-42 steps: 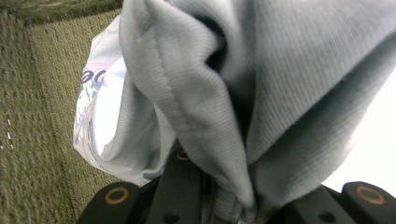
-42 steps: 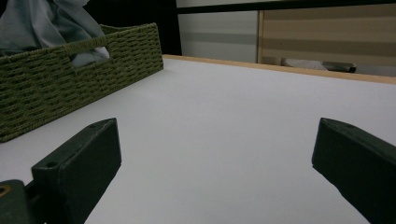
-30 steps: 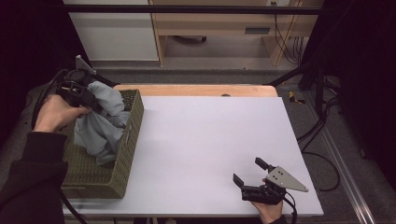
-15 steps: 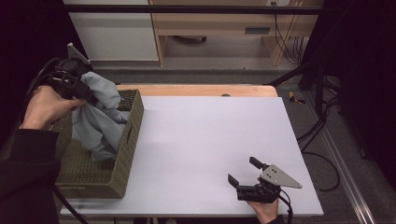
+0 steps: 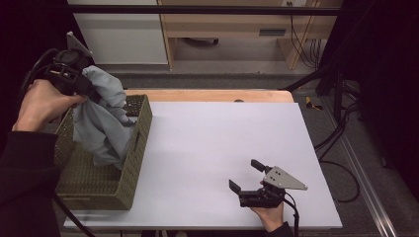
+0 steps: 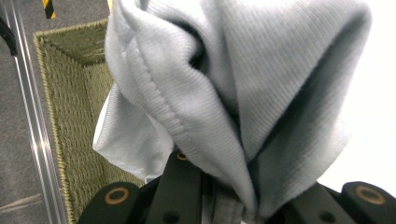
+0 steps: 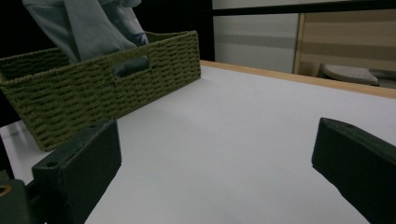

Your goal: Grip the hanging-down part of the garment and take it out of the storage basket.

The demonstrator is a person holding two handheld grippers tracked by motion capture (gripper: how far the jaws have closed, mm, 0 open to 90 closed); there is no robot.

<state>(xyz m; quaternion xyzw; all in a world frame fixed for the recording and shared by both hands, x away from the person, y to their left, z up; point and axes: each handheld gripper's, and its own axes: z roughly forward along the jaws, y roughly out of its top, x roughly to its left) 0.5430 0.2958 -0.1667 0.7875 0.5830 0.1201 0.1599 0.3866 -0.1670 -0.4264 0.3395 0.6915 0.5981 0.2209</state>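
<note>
The desk (image 5: 212, 148) is white and mostly bare: from the basket (image 5: 131, 173) at its left edge to the right edge the top lies open, with a wooden strip along the far edge. The basket sits against the left and near edges, its long side running away from the person. Beyond the far edge the floor drops to a cabinet and a wooden shelf; cables lie on the floor to the right.

The right tongs (image 5: 243, 177) rest low near the near edge, well apart from the basket, with free desk all round. The jaws stand wide apart with nothing between them; in the right gripper view the bare desk and the basket (image 7: 107, 84) show between them.

The left tongs (image 5: 84, 89) are held above the basket's far left corner, jaws clamped on a bunched fold of the grey cloth (image 5: 101, 123). The cloth hangs from the grip, and its lower end reaches down inside the basket by the right wall. In the left gripper view the cloth (image 6: 233, 93) drapes over the jaws with the basket (image 6: 70, 93) below. The rest of the basket floor in view is bare weave.
</note>
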